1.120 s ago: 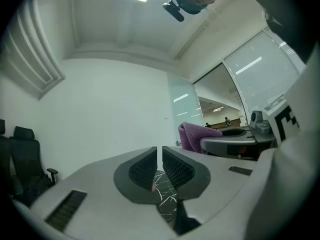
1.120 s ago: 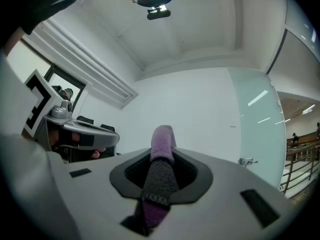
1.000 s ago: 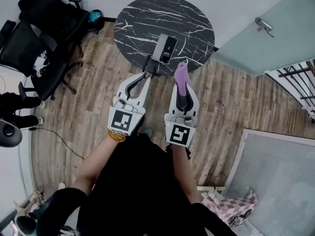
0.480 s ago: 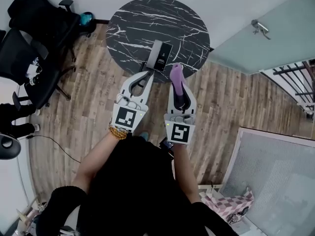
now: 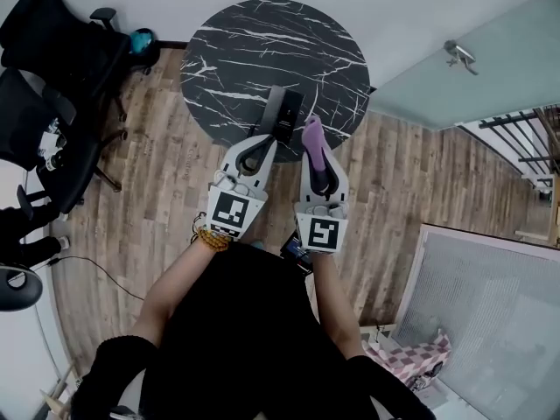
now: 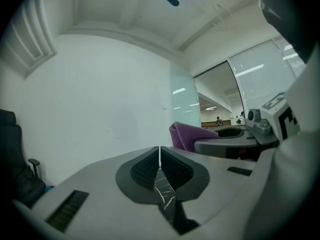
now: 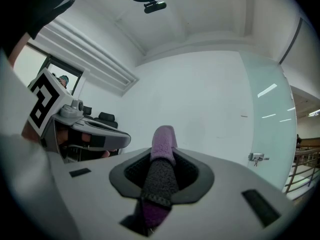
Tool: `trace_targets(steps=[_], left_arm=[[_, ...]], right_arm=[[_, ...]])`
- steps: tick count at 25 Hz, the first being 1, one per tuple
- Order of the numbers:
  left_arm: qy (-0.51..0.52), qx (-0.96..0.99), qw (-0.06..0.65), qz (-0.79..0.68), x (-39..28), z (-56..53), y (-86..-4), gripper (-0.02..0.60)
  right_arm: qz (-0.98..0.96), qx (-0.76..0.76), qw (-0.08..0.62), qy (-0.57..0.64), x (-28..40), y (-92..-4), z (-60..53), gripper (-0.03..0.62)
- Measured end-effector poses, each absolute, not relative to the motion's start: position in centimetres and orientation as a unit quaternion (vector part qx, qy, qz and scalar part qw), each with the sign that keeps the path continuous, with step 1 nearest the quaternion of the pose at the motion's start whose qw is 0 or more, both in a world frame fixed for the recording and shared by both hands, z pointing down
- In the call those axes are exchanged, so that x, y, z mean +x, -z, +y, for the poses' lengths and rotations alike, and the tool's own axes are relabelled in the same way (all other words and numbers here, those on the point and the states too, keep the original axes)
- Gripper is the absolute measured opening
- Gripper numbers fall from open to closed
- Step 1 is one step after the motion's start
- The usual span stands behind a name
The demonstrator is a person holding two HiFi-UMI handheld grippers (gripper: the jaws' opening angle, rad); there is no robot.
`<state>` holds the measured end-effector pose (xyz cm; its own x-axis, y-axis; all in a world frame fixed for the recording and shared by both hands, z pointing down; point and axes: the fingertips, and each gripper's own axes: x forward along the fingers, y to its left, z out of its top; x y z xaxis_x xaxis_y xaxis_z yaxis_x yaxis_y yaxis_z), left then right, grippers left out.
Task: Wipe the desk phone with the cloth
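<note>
Holding the cloth (image 7: 163, 139) clamped between the jaws of my right tool (image 7: 162, 156), I am facing the round marble counter (image 5: 262, 42) with both tools raised in front of me. The purple fold is sticking out past the jaw tips, and from the head view it is hanging over the counter's near edge, just right of the phone (image 5: 284, 112). The phone is lying flat on the near part of the counter, its long side pointing toward me. My left tool (image 6: 160, 151) is carrying nothing: its jaws are drawn together with only a hairline slit between the pads, and its tip is sitting right at the phone's near end. I cannot tell whether it is touching.

As I am judging it, the wiping is not yet under way. The cloth is gripped and brought close, which is the preparation done, but it is lying beside the phone and not on it. What is left is the whole of the job: laying the cloth on the phone and rubbing over its surfaces, perhaps with the left tool steadying it.
</note>
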<state>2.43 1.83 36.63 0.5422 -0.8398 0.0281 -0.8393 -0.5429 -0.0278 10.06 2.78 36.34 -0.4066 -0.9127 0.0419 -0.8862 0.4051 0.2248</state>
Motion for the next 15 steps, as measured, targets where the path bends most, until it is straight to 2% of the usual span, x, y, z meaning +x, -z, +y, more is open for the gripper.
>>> trace_targets(steps=[10, 15], left_arm=[[0.023, -0.896, -0.03, 0.443, 0.6, -4.6, -38.2, 0.02], [0.029, -0.908, -0.047, 0.415, 0.3, -6.4, -38.9, 0.02]], right_arm=[[-0.818, 0.55, 0.145, 0.089, 8.2, -38.6, -2.7, 0.094], [-0.804, 0.55, 0.204, 0.094, 7.6, -40.5, -4.0, 0.094]])
